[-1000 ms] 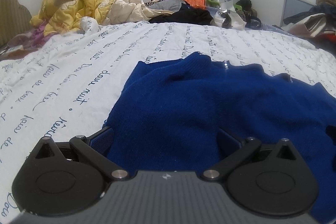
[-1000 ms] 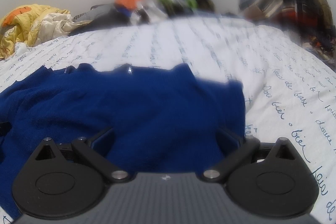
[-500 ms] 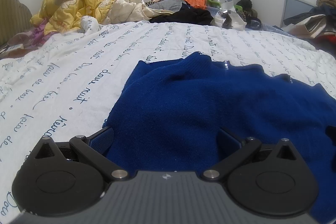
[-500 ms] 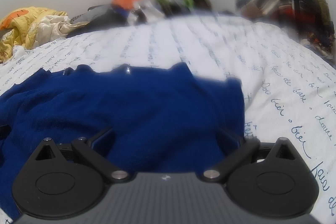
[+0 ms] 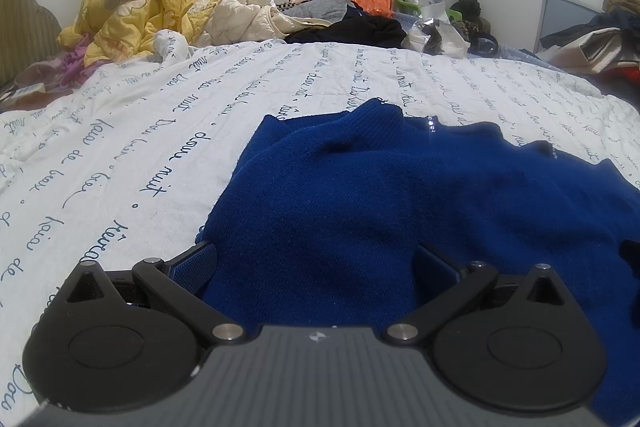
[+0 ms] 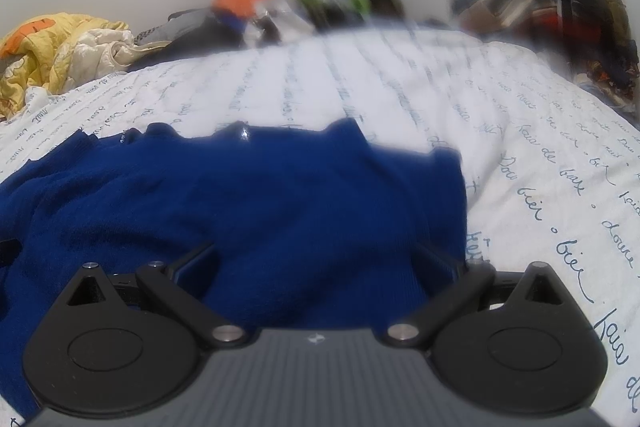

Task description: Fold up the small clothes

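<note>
Blue knit sweater [image 5: 400, 211] lay spread on the printed sheet [image 5: 120, 155]. Left wrist view: the left gripper [image 5: 314, 263] stood spread over the sweater's near left edge, pinching nothing; the scene matched that of a second before. Right wrist view: the right gripper [image 6: 314, 261], likewise spread and empty, had crept slightly, blurring the frame. Judged: no fold had begun.

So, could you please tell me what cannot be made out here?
- Blue sweater: near hem hidden behind each gripper's body, both views; side cut off by left view's right edge.
- Clutter beyond the bed: blurred in the right view.
- Script on the sheet: too small far away.
</note>
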Action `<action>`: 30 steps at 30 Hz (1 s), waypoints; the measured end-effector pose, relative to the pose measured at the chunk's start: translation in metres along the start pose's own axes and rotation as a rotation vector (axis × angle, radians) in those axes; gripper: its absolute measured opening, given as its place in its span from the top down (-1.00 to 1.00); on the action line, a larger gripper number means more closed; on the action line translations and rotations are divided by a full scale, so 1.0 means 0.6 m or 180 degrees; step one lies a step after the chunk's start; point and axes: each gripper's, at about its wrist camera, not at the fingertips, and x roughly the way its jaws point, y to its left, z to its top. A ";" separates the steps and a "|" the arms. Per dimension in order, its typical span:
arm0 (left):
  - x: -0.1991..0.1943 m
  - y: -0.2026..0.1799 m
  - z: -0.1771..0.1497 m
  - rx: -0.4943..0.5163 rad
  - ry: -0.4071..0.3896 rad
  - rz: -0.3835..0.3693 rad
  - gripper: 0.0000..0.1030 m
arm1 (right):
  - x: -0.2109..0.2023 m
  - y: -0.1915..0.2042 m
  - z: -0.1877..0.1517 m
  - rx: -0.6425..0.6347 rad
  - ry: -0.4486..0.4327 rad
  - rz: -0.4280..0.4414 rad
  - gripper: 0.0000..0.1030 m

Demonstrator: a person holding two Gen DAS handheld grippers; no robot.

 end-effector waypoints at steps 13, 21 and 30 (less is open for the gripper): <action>0.000 0.002 -0.002 -0.0025 0.0008 -0.0011 -1.00 | -0.001 -0.002 0.000 -0.0006 -0.0001 -0.0003 -1.00; 0.000 0.003 -0.001 -0.0029 0.0009 -0.0014 -1.00 | 0.000 -0.001 0.000 -0.0007 -0.0001 -0.0004 -1.00; 0.000 0.003 -0.001 -0.0032 0.0010 -0.0016 -1.00 | -0.004 -0.001 -0.002 -0.0045 0.0004 -0.0006 -1.00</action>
